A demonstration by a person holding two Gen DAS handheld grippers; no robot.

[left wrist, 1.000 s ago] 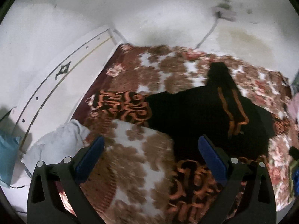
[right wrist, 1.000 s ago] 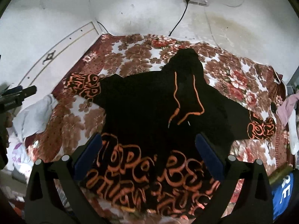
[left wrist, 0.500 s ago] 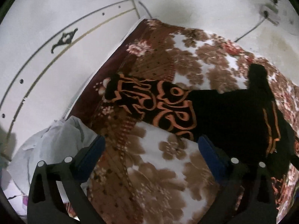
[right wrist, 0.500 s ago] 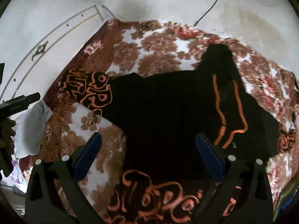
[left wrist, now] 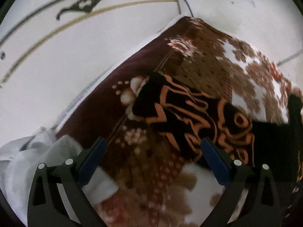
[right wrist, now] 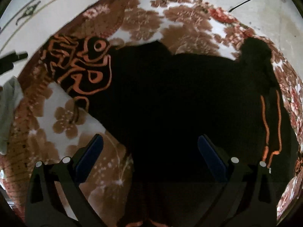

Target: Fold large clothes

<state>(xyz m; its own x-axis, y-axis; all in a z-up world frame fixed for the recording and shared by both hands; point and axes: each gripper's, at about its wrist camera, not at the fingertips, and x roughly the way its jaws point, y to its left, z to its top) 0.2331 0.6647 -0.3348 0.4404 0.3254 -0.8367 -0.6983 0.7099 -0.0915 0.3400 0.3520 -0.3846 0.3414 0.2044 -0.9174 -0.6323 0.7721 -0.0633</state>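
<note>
— Where's the hoodie (right wrist: 170,94)?
— Spread flat on the floral blanket (right wrist: 62,124), its patterned sleeve (left wrist: 189,117) stretched out left.
— And the tools?
— Left tool (left wrist: 151,158) and right tool (right wrist: 149,155) both hang above it, fingers apart, holding nothing.

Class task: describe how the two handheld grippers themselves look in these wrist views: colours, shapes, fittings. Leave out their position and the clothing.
The left gripper and right gripper look alike: two black fingers with triangular cut-outs, each carrying a flat blue pad on its inner face. Round silver screw heads dot each finger. No cables, markings or sleeves show.
</note>
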